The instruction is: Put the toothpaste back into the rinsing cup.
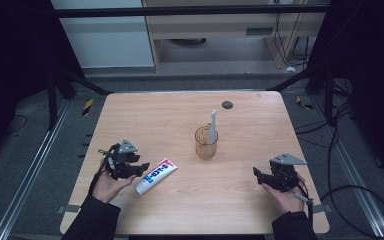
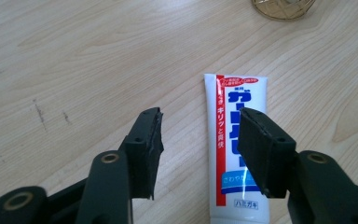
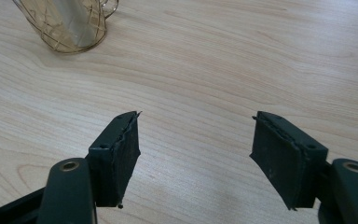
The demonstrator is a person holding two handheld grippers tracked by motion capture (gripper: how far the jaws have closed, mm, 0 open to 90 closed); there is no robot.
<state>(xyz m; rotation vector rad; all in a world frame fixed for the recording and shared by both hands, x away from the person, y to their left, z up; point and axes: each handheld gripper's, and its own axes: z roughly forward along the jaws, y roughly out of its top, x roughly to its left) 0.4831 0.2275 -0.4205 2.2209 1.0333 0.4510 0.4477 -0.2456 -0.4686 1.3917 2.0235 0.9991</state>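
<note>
Two black jaws of the left gripper [image 2: 198, 140] stand spread above the toothpaste tube [image 2: 235, 144], pinching nothing; the tube lies flat on the table [image 1: 250, 200] toward its near left corner. The right gripper [image 3: 196, 154] is also spread wide over bare wood by the near right edge. Mid-table, a glass cup [image 1: 206, 142] holds a white toothbrush [image 1: 213, 125] upright.

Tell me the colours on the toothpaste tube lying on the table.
The white toothpaste tube carries a red stripe and blue lettering, shown best in the left gripper view.
</note>
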